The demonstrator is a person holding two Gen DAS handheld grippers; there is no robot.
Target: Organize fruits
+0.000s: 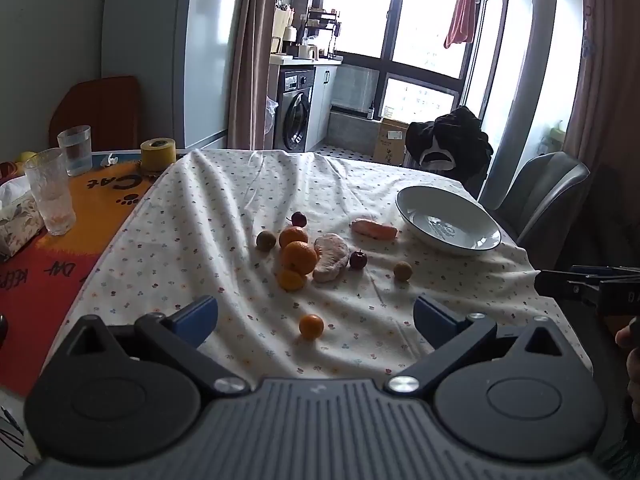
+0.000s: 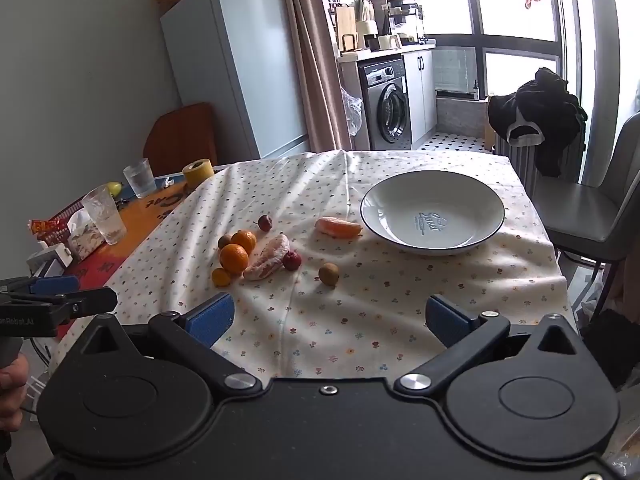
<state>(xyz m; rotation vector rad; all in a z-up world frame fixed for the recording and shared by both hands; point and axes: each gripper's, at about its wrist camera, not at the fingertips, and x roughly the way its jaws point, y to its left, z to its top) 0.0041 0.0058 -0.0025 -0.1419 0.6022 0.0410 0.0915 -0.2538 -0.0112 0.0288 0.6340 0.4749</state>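
Loose fruit lies on the flowered cloth: three oranges (image 1: 298,258) (image 2: 234,258) in a cluster, a pale peeled citrus segment (image 1: 330,258) (image 2: 268,258), two small red fruits (image 1: 358,259) (image 2: 292,260), two brown round fruits (image 1: 403,271) (image 2: 329,273), and an orange-pink segment (image 1: 374,229) (image 2: 338,227) beside the empty white bowl (image 1: 420,204) (image 2: 384,208). One small orange (image 1: 311,326) sits alone on the cloth, just ahead of my left gripper (image 1: 316,316), which is open and holds nothing. My right gripper (image 2: 330,320) is open and empty, near the table's front edge, short of the fruit.
Left of the cloth stand two glasses (image 1: 52,192) (image 2: 105,214), a yellow tape roll (image 1: 158,154) (image 2: 198,171) and a tissue box (image 1: 16,224). A grey chair (image 1: 540,196) (image 2: 592,216) stands at the right of the table. A fridge and a washing machine are behind.
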